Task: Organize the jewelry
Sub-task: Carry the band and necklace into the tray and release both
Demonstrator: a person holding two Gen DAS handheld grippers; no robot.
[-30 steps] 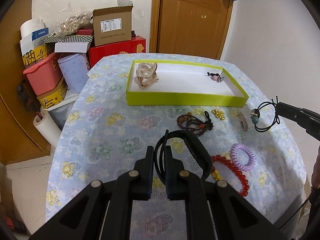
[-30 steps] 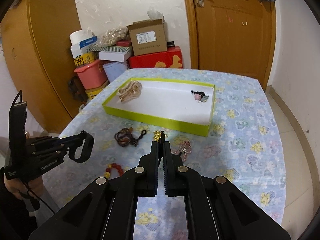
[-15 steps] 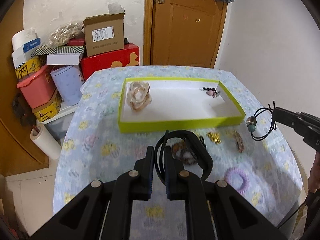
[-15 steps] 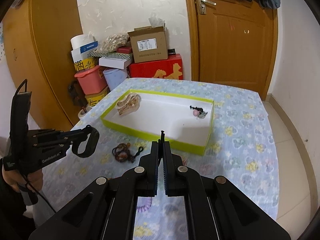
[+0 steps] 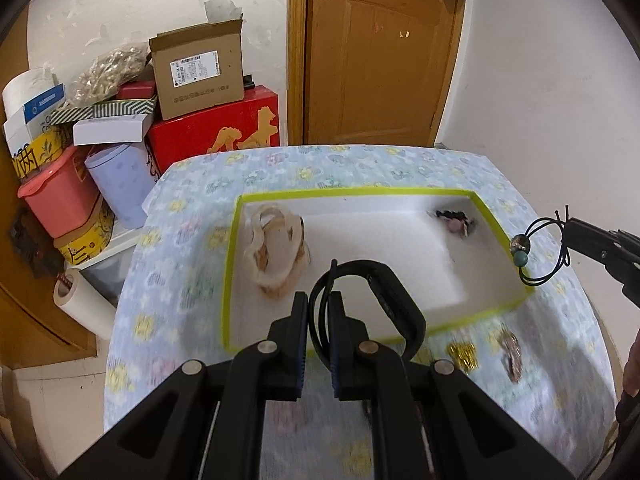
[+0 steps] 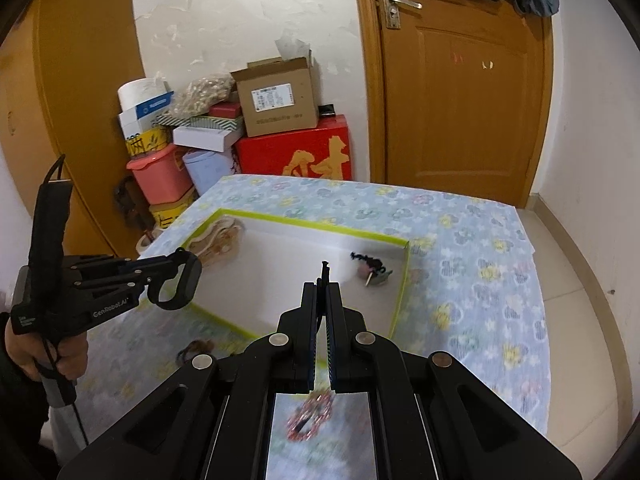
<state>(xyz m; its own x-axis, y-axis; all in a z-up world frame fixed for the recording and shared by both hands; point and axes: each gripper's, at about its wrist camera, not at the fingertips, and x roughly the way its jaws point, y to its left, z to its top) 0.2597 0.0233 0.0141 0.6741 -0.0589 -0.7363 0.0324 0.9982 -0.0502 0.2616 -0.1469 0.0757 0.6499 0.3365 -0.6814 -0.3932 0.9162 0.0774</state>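
This was a lived-in room of a home, its corner used for storage, not a shop or a lab. A wooden door [image 6: 464,92] with a metal lever handle [image 6: 400,2] had clothes hung over its top, and beside it household boxes were stacked against a patched white wall: a red gift box [image 5: 216,130], an opened cardboard carton [image 5: 198,70], a pink plastic tub [image 5: 58,204] and a roll of paper [image 5: 86,306]. A table spread with a pale blue flowered cloth [image 6: 460,256] stood on a tiled floor [image 6: 580,280], with a yellow-rimmed tray [image 5: 230,272] lying on it.
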